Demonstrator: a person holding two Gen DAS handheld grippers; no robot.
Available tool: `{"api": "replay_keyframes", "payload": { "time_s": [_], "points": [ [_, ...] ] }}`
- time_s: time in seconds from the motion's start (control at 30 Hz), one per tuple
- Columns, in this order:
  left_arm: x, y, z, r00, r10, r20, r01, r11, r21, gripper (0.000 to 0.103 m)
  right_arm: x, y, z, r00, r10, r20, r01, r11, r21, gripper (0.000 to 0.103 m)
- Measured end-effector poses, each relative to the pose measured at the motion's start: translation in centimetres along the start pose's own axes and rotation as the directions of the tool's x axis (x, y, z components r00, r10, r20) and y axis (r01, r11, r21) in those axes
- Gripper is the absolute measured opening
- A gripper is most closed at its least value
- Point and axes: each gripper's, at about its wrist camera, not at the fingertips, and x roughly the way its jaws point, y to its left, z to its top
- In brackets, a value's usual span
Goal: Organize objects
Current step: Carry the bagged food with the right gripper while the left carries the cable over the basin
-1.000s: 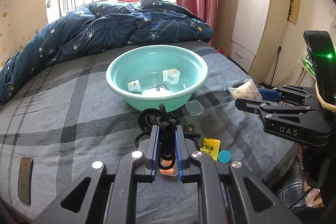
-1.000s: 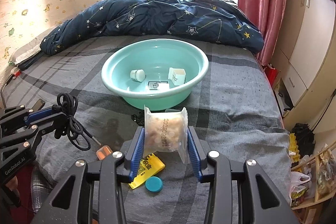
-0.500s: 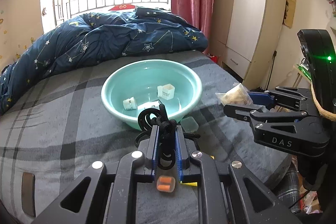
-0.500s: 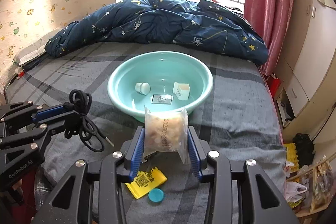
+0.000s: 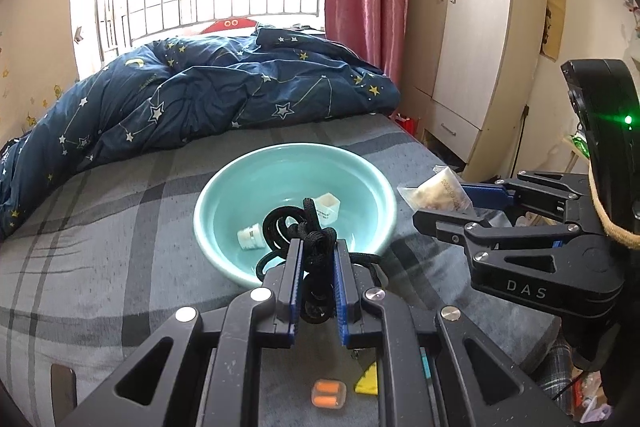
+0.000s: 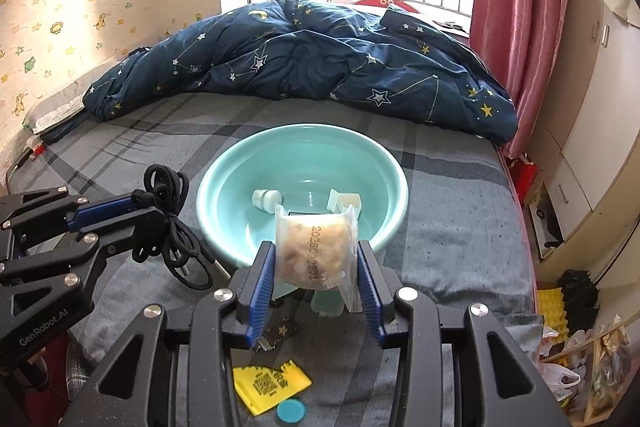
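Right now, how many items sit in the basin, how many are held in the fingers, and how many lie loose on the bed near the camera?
In the teal basin: 3
Held (black cord, snack bag): 2
Loose on the bed: 5
Total: 10

You are working over a bed (image 6: pixel 460 187) covered with a grey plaid sheet. On it sit a teal basin (image 6: pixel 384 163) near the middle and a rumpled navy star-print duvet (image 6: pixel 304 63) along the far side. Nearer you on the sheet lie a yellow packet (image 6: pixel 272 385), a round teal cap (image 6: pixel 291 411), and an orange earplug case (image 5: pixel 329 393).
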Motion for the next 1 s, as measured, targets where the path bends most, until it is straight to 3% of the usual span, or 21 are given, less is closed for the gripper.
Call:
{"api": "replay_keyframes", "payload": {
  "time_s": [0.6, 1.0],
  "points": [
    [6.0, 2.6, 3.1, 0.999, 0.005, -0.04, -0.006, 1.0, -0.007, 0.015, 6.7, -1.7, 4.6, 0.999, 0.015, -0.044, -0.015, 1.0, 0.005, 0.043],
    [11.2, 4.4, 4.1, 0.997, 0.016, -0.075, -0.017, 1.0, -0.011, 0.015, 12.2, -2.6, 5.7, 0.995, 0.017, -0.094, -0.015, 1.0, 0.018, 0.043]
  ]
}}
